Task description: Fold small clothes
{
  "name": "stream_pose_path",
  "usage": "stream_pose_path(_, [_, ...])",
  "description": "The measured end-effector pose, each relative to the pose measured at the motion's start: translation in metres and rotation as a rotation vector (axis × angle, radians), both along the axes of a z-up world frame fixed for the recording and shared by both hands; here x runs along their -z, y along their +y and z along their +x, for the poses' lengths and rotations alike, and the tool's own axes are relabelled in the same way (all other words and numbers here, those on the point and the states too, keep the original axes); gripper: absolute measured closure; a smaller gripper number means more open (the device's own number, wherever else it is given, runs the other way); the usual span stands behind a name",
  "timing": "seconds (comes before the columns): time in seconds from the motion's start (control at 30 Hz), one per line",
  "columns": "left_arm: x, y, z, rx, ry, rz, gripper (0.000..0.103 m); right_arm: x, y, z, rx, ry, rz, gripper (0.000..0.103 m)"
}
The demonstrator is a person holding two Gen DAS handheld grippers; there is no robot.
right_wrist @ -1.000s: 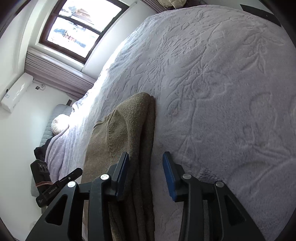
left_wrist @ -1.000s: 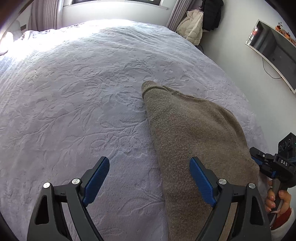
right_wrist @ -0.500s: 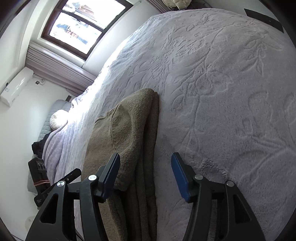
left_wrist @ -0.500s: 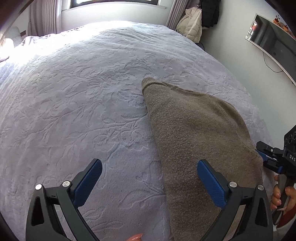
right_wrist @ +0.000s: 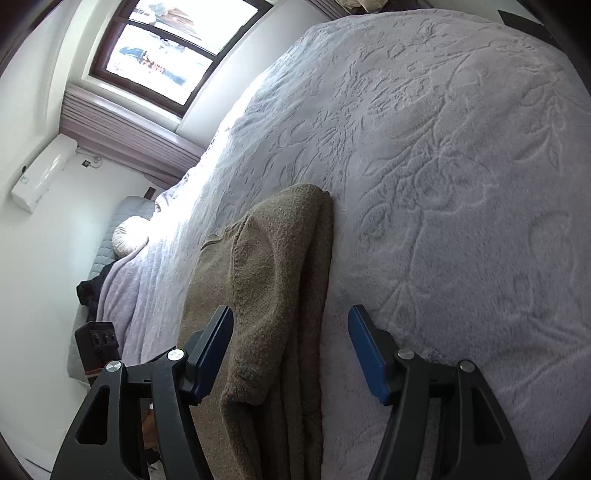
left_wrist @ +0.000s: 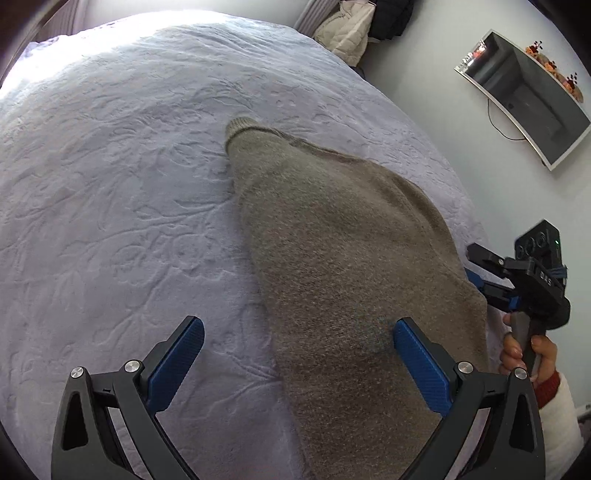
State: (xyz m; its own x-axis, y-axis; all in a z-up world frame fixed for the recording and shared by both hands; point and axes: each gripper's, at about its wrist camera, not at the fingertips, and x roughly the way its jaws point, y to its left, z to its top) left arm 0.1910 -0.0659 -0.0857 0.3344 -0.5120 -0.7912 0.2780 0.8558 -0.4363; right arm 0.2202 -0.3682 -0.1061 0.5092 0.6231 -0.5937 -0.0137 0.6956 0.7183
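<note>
A brown knit sweater [left_wrist: 343,258] lies folded lengthwise on the pale lilac bedspread [left_wrist: 110,184], its cuff pointing to the far side. My left gripper [left_wrist: 295,343] is open and empty above the sweater's near left edge, one finger over the knit, the other over the bedspread. In the right wrist view the sweater [right_wrist: 273,280] shows stacked folded layers. My right gripper [right_wrist: 291,332] is open and empty, straddling the sweater's right edge. The right gripper also shows in the left wrist view [left_wrist: 491,280], at the sweater's right side.
A wall-mounted TV [left_wrist: 528,99] and hanging coats [left_wrist: 351,33] stand past the bed's far right corner. A window [right_wrist: 177,51], an air conditioner [right_wrist: 44,170] and a pillow [right_wrist: 129,236] lie toward the bed's head. The bedspread [right_wrist: 461,184] stretches wide on both sides.
Both grippers have opened wider and pulled back a little from the sweater. The sweater has stayed in place.
</note>
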Motion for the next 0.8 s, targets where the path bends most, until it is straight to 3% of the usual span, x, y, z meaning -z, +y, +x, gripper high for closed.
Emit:
stream_pose_path(0.23, [0.011,-0.034,0.007,0.124,0.011,-0.029,0.000,0.006,0.024,0.040,-0.150,0.022,0.004,0.035])
stream_pose_path(0.5, [0.020,-0.041,0.018,0.097,0.041,-0.085,0.000,0.022,0.043,0.062,-0.216,0.042,0.002,0.035])
stream_pose_path(0.53, [0.019,-0.041,0.018,0.090,0.037,-0.091,0.001,0.021,0.044,0.060,-0.212,0.041,-0.012,0.039])
stream_pose_path(0.6, [0.013,-0.038,0.013,0.081,0.004,-0.081,0.017,0.016,0.048,0.055,-0.212,0.027,-0.047,0.053])
stream_pose_path(0.67, [0.007,-0.037,0.007,0.076,-0.021,-0.072,0.031,0.009,0.049,0.049,-0.202,0.009,-0.021,0.065])
stream_pose_path(0.7, [0.002,-0.035,0.005,0.076,-0.027,-0.078,0.038,0.006,0.049,0.047,-0.197,0.004,-0.004,0.068])
stream_pose_path(0.8, [-0.011,-0.028,-0.002,0.075,-0.036,-0.099,0.045,-0.008,0.055,0.038,-0.195,-0.020,0.022,0.069])
